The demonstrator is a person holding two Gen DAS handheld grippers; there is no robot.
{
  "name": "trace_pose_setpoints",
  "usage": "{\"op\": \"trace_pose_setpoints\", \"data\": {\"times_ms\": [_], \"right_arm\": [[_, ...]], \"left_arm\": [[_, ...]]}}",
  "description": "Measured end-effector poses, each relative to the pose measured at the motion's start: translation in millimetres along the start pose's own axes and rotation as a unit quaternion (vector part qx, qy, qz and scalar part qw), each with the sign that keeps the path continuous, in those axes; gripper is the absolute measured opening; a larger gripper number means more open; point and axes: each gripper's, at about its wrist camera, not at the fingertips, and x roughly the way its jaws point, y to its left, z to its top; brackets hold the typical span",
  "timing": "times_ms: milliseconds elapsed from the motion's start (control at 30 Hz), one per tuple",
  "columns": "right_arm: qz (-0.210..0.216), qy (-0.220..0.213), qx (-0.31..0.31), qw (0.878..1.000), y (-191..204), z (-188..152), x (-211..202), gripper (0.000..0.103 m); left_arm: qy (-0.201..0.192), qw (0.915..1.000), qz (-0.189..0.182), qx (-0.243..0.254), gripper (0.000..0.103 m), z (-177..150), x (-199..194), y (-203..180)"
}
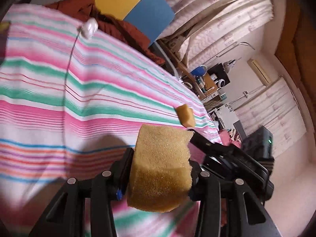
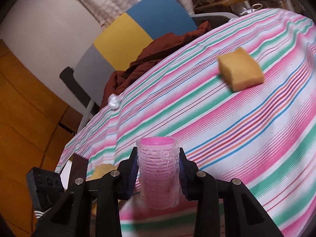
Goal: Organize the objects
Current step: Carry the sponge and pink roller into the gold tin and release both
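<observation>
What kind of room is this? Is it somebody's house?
Probably a room in a home. A striped cloth covers the table, long curtains hang behind it, a rust-red garment is heaped at the edge, and a cluttered shelf stands by the wall.

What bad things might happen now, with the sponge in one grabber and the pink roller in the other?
1. The left gripper pinches the sponge only at its lower part, and the foam is squashy, so it might slip or tip out.
2. The right gripper squeezes the pink hair roller; it is round and ridged, so it may twist or pop loose.
3. In the left wrist view a thin cord crosses the striped cloth; a finger could snag it.
</observation>
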Motion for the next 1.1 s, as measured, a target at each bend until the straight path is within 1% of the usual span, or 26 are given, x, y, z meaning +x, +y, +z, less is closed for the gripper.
{"op": "trace_pose_setpoints", "data": {"times_ms": [100,167,267,367,467,533,600,700,800,833,933,1000,1100], "right_arm": [[0.001,0.006,-0.020,1.000,19,-7,3,0.037],[0.007,0.008,-0.027,1.000,31,-12,2,0.037],[0.022,0.011,-0.038,0.999,50,-21,0,0.037],[0.040,0.018,-0.053,0.998,72,-31,0,0.037],[0.065,0.034,-0.073,0.995,104,-43,5,0.037],[0.078,0.042,-0.088,0.992,122,-51,9,0.037],[0.093,0.055,-0.110,0.988,148,-60,16,0.037],[0.111,0.071,-0.134,0.982,180,-70,30,0.037],[0.123,0.084,-0.155,0.977,210,-78,45,0.037],[0.126,0.087,-0.161,0.975,217,-79,50,0.037],[0.124,0.096,-0.178,0.971,240,-84,68,0.037],[0.118,0.097,-0.191,0.970,253,-85,81,0.037],[0.097,0.095,-0.197,0.971,264,-84,97,0.040]], "left_arm": [[-0.019,0.9992,0.001,0.035,0.045,-8,-29,-11],[-0.031,0.9987,0.001,0.040,0.045,-10,-47,-12],[-0.061,0.9979,-0.003,0.022,0.045,-8,-82,-3],[-0.096,0.9953,0.009,0.006,0.045,-3,-118,8],[-0.131,0.9911,0.022,-0.001,0.045,4,-153,18],[-0.158,0.9866,0.039,-0.004,0.045,11,-181,29],[-0.178,0.9823,0.056,-0.011,0.045,18,-200,41],[-0.206,0.9742,0.086,-0.036,0.045,29,-228,64],[-0.224,0.9664,0.109,-0.065,0.045,40,-250,93],[-0.226,0.9635,0.124,-0.073,0.045,44,-256,102],[-0.230,0.9570,0.147,-0.098,0.045,51,-269,130],[-0.228,0.9547,0.150,-0.118,0.045,55,-272,150],[-0.225,0.9502,0.160,-0.145,0.045,60,-274,172]]}}
